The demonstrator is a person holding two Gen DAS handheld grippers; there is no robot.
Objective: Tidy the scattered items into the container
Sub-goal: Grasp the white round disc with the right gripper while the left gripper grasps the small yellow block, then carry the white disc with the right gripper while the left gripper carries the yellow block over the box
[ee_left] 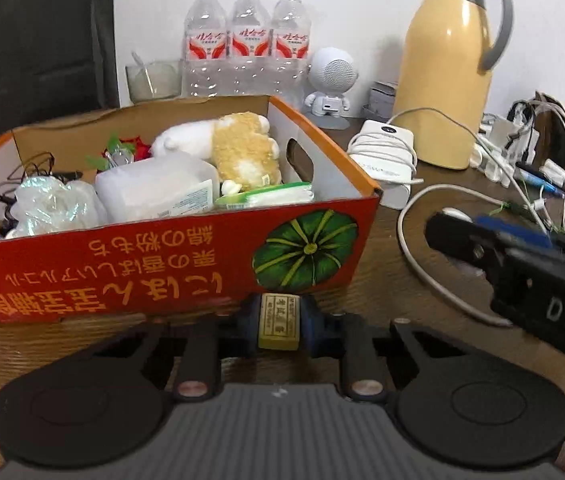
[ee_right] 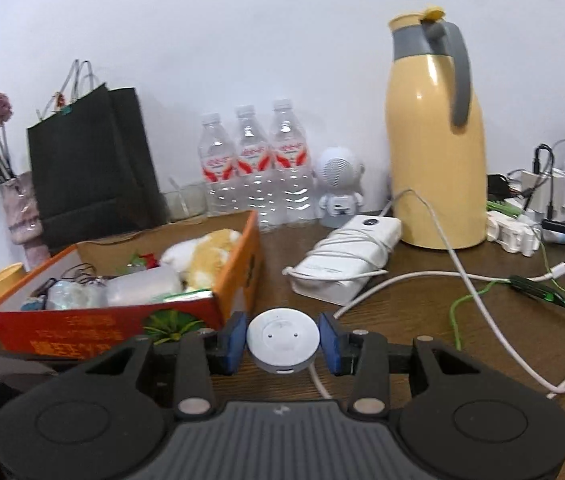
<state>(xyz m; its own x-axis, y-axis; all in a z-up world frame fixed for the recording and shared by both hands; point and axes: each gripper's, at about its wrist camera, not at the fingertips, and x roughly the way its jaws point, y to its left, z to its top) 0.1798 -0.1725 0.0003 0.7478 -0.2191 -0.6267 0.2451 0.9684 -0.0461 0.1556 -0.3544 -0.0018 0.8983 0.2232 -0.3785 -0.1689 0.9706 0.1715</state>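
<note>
A red and orange cardboard box (ee_left: 170, 264) stands on the wooden table, holding a plush toy (ee_left: 242, 148), a white bottle (ee_left: 158, 192), crumpled plastic and other items. My left gripper (ee_left: 278, 322) is shut on a small yellowish labelled block (ee_left: 278, 322), just in front of the box's near wall. My right gripper (ee_right: 282, 344) is closed around a round white puck with a cable (ee_right: 282, 340), low over the table, right of the box (ee_right: 122, 320). The right gripper also shows in the left wrist view (ee_left: 522, 264).
A yellow thermos (ee_right: 434, 140), three water bottles (ee_right: 254, 160), a white robot-shaped speaker (ee_right: 340, 188), a white power bank wrapped in cable (ee_right: 346, 260), loose cables and chargers (ee_right: 542, 280) at right, a black bag (ee_right: 90, 168) and a flower vase (ee_right: 18, 216).
</note>
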